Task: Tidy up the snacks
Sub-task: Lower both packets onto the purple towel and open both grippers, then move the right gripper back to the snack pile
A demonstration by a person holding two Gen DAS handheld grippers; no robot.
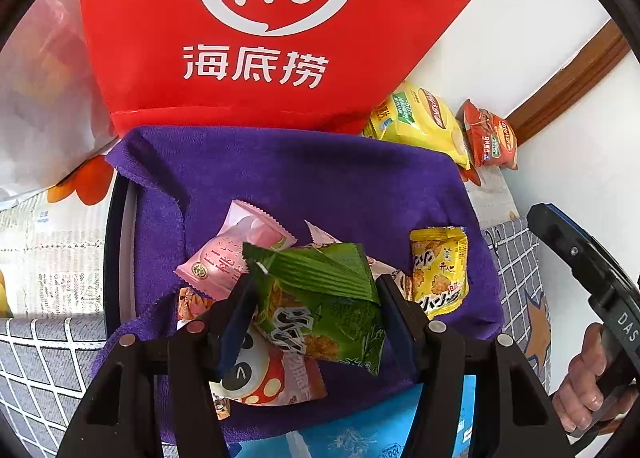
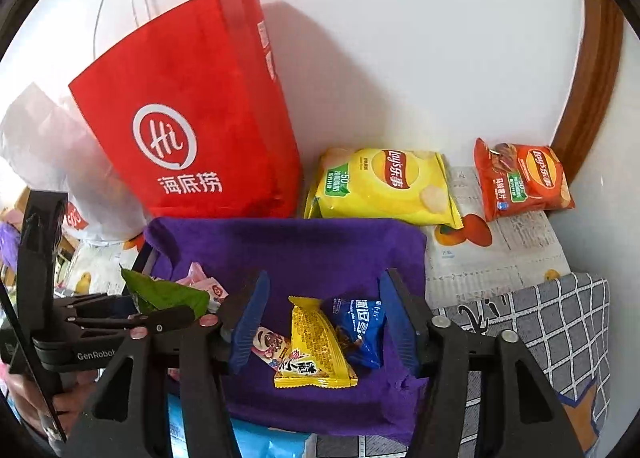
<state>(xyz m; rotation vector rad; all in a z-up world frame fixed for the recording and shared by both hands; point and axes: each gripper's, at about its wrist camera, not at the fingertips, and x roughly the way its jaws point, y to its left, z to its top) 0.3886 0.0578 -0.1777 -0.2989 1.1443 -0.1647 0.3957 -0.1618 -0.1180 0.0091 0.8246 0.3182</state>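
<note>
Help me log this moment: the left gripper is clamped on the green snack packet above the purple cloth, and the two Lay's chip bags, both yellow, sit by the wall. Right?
Not quite. Only one chip bag is yellow; the other is red, as the right wrist view shows. The rest holds: the left gripper grips the green snack packet above the purple cloth.

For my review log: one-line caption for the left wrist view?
Left gripper clamps a green foil snack packet above the purple cloth-lined tray.
</note>
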